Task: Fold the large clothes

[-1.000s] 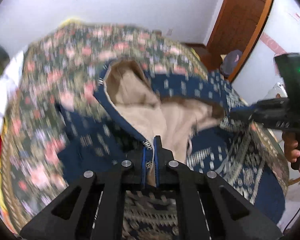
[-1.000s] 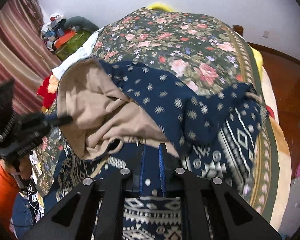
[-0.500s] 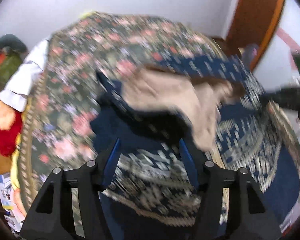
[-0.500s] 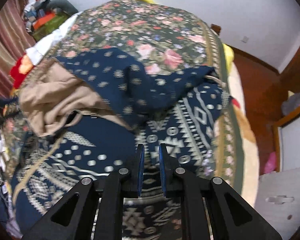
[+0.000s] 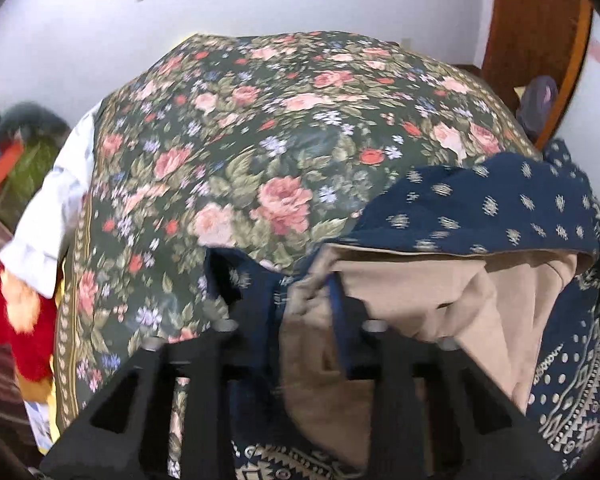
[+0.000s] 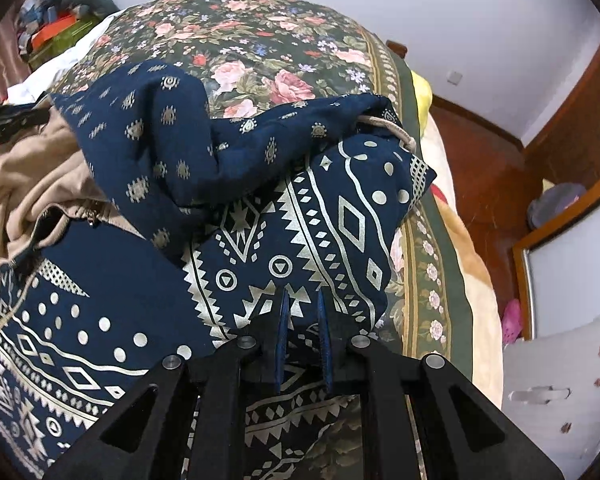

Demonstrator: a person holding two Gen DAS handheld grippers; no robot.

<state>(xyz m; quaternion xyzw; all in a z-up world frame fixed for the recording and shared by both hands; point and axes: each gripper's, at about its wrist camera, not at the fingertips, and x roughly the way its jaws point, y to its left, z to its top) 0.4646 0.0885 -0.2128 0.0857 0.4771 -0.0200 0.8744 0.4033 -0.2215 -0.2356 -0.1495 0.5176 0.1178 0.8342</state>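
A large navy hooded garment (image 6: 140, 292) with silver geometric print and tan lining lies crumpled on the floral bed. In the left wrist view the tan lining (image 5: 420, 304) and navy hood (image 5: 500, 208) bunch up at the right. My left gripper (image 5: 300, 300) has its jaws apart, with a fold of tan lining and navy edge lying between the fingers. My right gripper (image 6: 303, 312) hovers low over the printed sleeve (image 6: 340, 216), jaws a narrow gap apart and holding nothing. A drawstring (image 6: 392, 132) shows at the hood's edge.
The floral bedspread (image 5: 260, 140) covers the bed. A white cloth (image 5: 56, 208) and a red plush toy (image 5: 16, 320) lie at the bed's left edge. A wooden door (image 5: 536, 40) and wooden floor (image 6: 484, 168) are to the right. Clutter (image 6: 56, 28) sits far left.
Both grippers let go of the garment; the left opened wide, then swung left and now has lining between its fingers. The right opened slightly and drew back toward the sleeve.
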